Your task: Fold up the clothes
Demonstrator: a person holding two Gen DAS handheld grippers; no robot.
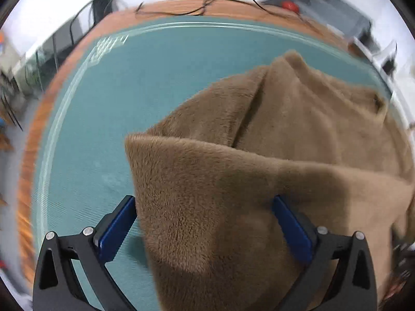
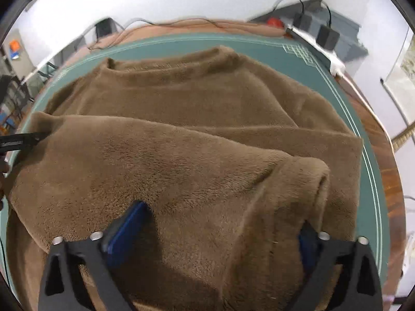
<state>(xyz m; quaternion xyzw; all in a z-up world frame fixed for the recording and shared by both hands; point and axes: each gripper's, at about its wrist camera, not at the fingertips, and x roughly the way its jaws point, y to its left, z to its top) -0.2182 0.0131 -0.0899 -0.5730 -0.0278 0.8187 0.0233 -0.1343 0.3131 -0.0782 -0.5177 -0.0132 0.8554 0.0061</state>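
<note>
A brown fleece sweater [image 1: 298, 119] lies on the teal mat [image 1: 109, 119], with its lower part folded up over the body. My left gripper [image 1: 205, 202] is open wide above the fold's left corner; the plush cloth lies between the blue pads [image 1: 118, 226] without being squeezed. In the right wrist view the sweater [image 2: 197, 96] fills the mat [image 2: 337, 77], collar at the far side. My right gripper [image 2: 223, 215] is open just as wide over the fold's right end, fabric bunched between its fingers. A black gripper finger [image 2: 23, 140] shows at the fold's left edge.
The mat rests on a wooden table [image 1: 33, 140]. Black cables [image 1: 207, 2] trail along its far edge. A white power strip [image 2: 326, 54] with black adapters [image 2: 328, 36] sits at the far right, near a red object [image 2: 272, 22]. Shelving stands off to the left.
</note>
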